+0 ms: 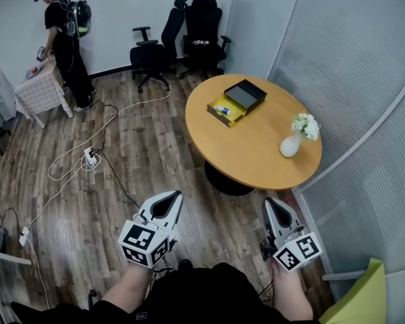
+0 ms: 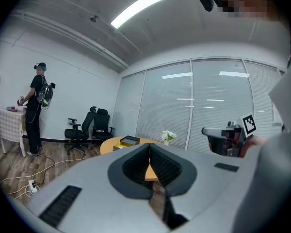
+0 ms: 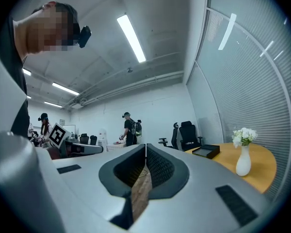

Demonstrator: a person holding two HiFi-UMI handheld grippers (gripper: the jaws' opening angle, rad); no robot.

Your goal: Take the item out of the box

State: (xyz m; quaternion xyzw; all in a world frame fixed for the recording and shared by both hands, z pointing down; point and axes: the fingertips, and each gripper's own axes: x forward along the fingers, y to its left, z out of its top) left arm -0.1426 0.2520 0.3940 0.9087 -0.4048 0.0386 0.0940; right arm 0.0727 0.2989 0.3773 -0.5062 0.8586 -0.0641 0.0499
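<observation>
Box (image 1: 237, 102) sits open on the table (image 1: 256, 159), well off ahead; left gripper (image 1: 175, 198) and right gripper (image 1: 271, 205) both clenched shut, nothing in either.

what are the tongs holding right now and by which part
Nothing. The left tongs and right tongs are both shut and empty, away from the table, where the box sits untouched.

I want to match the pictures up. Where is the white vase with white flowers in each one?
Head view: white vase with white flowers, right of centre, on the round wooden table.
Left gripper view: small, near centre.
Right gripper view: far right.
Shared landmark: that table.
</observation>
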